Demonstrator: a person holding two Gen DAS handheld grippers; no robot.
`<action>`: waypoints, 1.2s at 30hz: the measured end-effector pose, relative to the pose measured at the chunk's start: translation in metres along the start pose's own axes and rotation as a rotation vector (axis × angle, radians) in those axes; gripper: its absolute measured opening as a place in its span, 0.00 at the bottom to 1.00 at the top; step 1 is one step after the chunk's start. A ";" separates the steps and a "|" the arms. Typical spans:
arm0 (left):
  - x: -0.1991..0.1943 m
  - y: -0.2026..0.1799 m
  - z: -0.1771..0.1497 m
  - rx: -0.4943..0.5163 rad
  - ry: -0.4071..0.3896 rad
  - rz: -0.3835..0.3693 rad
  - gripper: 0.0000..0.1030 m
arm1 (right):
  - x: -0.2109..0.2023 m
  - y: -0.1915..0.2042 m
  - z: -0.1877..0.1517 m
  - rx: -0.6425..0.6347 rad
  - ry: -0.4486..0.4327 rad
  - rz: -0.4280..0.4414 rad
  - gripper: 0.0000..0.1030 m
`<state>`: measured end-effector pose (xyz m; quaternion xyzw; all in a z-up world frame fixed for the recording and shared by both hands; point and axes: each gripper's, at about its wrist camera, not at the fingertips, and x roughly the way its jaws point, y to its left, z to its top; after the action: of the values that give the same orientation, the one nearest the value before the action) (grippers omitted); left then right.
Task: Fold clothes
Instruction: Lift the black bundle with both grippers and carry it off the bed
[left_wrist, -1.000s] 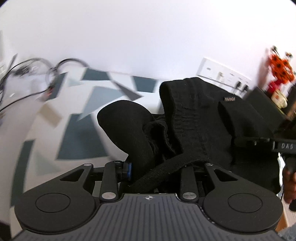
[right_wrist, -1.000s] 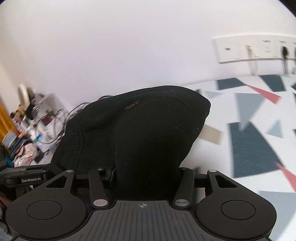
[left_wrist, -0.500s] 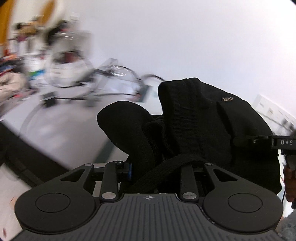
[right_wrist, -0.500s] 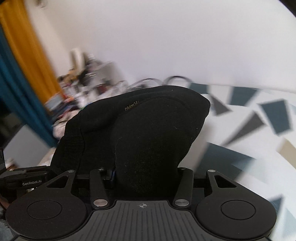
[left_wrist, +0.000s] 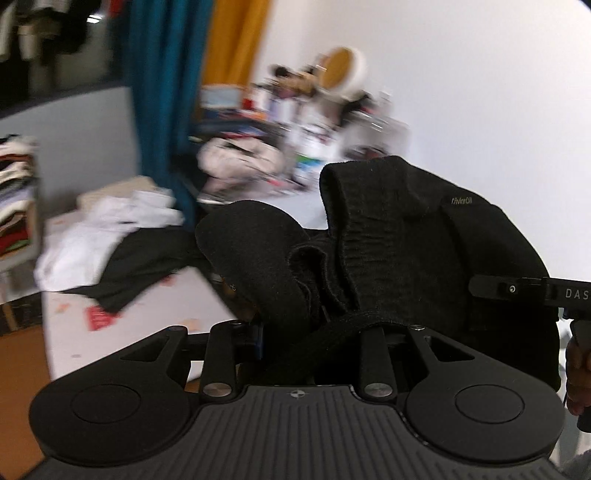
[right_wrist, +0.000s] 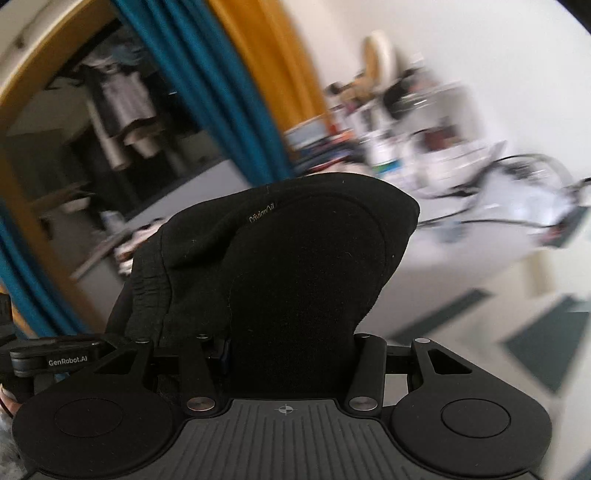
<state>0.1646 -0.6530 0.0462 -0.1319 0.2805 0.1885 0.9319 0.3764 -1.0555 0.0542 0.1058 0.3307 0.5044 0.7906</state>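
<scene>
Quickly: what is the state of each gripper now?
Left gripper: shut on the black garment.
Right gripper: shut on the same black garment.

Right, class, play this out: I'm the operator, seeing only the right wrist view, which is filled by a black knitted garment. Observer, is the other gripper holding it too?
Observer: Yes. The left gripper is shut on a bunched fold of the black knitted garment.
Operator: What lies beyond it?
Observer: A loose heap of white and black clothes on a white table.
Operator: Anything folded?
Observer: At the far left edge there is a blurred stack of folded clothes.
</scene>
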 end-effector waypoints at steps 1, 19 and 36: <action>-0.005 0.013 0.000 -0.017 -0.011 0.023 0.28 | 0.012 0.009 0.003 -0.010 0.012 0.029 0.42; -0.111 0.348 0.022 -0.149 -0.155 0.334 0.28 | 0.267 0.337 0.005 -0.162 0.154 0.350 0.41; -0.109 0.598 0.050 -0.265 -0.150 0.522 0.28 | 0.523 0.538 0.013 -0.251 0.250 0.530 0.41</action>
<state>-0.1498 -0.1306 0.0654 -0.1615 0.2082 0.4656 0.8448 0.1351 -0.3473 0.1156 0.0269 0.3213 0.7389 0.5916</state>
